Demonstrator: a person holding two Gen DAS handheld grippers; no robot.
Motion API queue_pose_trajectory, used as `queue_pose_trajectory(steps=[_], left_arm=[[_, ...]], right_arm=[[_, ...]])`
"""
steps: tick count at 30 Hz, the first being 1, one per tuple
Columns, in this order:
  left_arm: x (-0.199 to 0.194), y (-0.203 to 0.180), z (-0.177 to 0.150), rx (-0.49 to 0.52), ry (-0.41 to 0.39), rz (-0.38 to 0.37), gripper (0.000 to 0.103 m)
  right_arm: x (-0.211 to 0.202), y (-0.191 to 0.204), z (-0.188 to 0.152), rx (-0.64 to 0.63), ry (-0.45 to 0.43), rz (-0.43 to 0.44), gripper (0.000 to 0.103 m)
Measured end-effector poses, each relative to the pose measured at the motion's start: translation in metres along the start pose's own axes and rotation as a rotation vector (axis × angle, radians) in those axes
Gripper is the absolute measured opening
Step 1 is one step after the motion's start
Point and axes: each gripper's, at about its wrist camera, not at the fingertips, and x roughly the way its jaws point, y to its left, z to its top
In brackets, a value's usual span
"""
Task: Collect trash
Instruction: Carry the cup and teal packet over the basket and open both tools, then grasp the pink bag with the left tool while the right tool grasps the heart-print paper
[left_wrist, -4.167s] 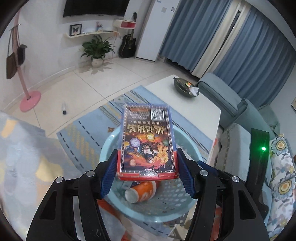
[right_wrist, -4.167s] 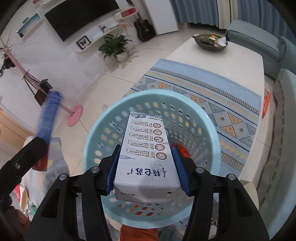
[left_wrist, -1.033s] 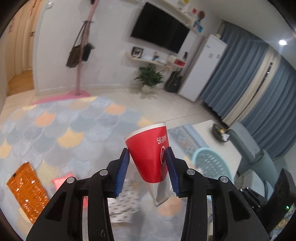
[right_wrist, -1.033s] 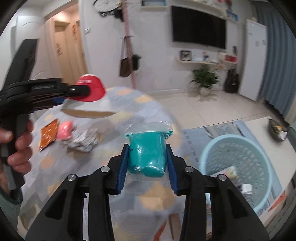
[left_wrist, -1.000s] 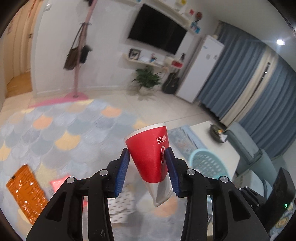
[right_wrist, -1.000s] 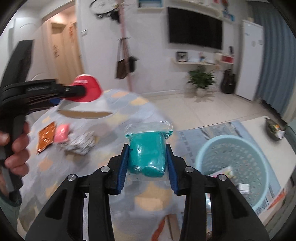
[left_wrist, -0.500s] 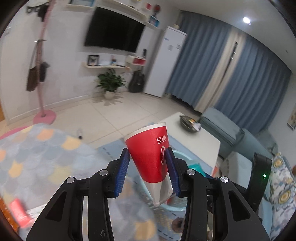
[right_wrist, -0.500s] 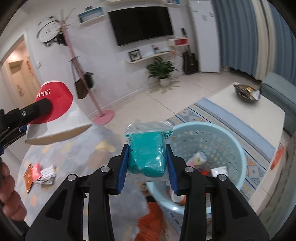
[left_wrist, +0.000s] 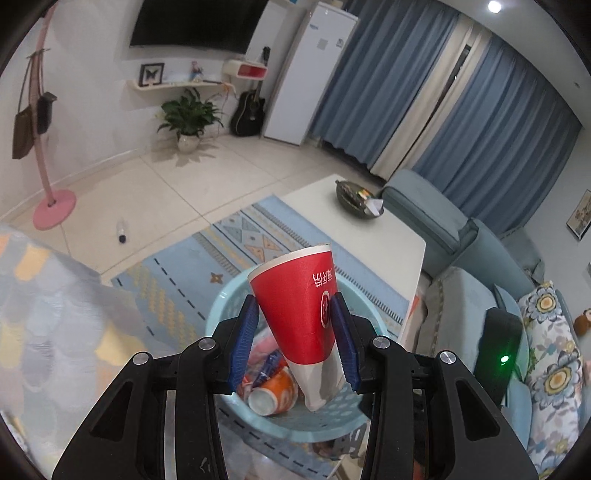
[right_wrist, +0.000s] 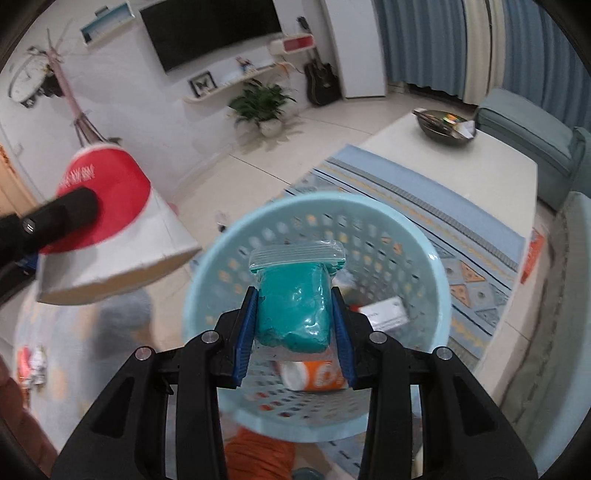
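My left gripper (left_wrist: 295, 343) is shut on a red and white paper cup (left_wrist: 301, 314) and holds it above a light blue perforated basket (left_wrist: 225, 306). The basket holds an orange can (left_wrist: 275, 393) and other wrappers. My right gripper (right_wrist: 293, 325) is shut on a clear zip bag of teal material (right_wrist: 293, 306) and holds it over the same basket (right_wrist: 439, 291). The cup also shows at the left of the right wrist view (right_wrist: 110, 218), gripped by the left gripper's black finger.
A table with a scale-pattern cloth (left_wrist: 48, 314) lies left, with leftover wrappers (right_wrist: 33, 362) on it. A white coffee table (left_wrist: 354, 229) with a dark bowl (left_wrist: 356, 199) stands behind the basket. Sofas (left_wrist: 454, 236) are right. A patterned rug (left_wrist: 236, 236) covers the floor.
Both grippers have swung from the cloth-covered table to the basket and now hold the cup and the bag over it. Both stay shut on their loads.
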Motion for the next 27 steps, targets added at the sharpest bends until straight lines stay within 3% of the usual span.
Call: queue_pose_trajectory(steps=[10, 13, 19, 27], left_arm=[[0.039, -0.014, -0.004, 0.037, 0.052, 0.027, 0.042], [0.043, -0.013, -0.008, 0.029, 0.063, 0.039, 0.065], [0.035, -0.006, -0.015, 0.006, 0.067, 0.022, 0.067], [-0.005, -0.002, -0.02, -0.003, 0.008, 0.003, 0.067]], right_arm=[[0.028, -0.017, -0.011, 0.036, 0.08, -0.019, 0.038], [0.027, -0.022, -0.015, 0.05, 0.087, -0.026, 0.05], [0.02, -0.024, -0.019, 0.053, 0.088, -0.021, 0.051], [-0.003, 0.001, -0.019, 0.007, 0.06, 0.006, 0.051]])
